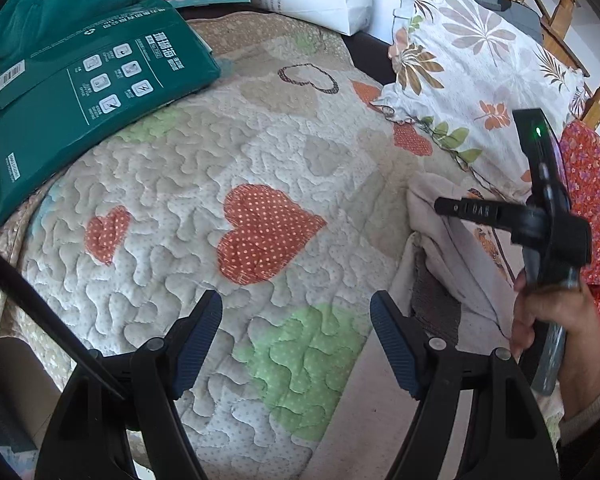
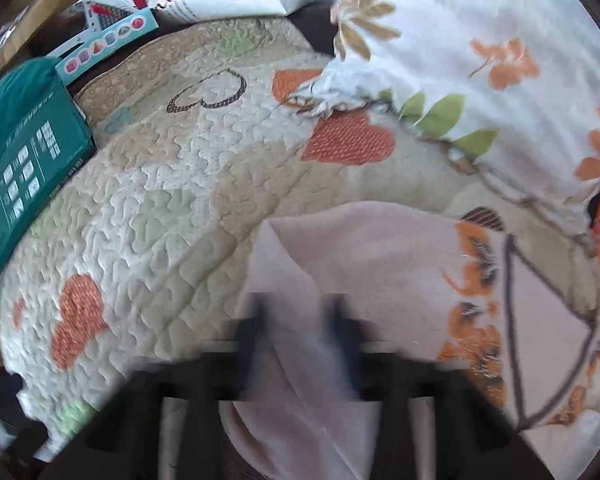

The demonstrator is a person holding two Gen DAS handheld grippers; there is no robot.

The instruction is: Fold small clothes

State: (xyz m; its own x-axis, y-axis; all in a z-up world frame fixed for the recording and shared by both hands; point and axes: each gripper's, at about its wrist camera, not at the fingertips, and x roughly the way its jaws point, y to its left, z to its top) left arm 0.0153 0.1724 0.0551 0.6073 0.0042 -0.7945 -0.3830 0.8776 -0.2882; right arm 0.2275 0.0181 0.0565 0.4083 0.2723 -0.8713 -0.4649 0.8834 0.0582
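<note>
While left claw [image 1: 296,340] gapes, right claw [image 2: 300,328] pinching garment [image 2: 360,264]

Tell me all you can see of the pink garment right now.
The pink garment is pale, soft, fleece-like cloth with an orange-and-brown print on one side. It lies crumpled and partly folded on the quilt, near the floral pillow. The right gripper, blurred, appears shut on a fold. The left gripper is open, apart from it.

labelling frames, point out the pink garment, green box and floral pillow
pink garment [image 2: 364,256], right wrist view, flat upper panel
green box [image 1: 80,92], left wrist view, printed top face
floral pillow [image 1: 476,64], left wrist view, middle of cover
</note>
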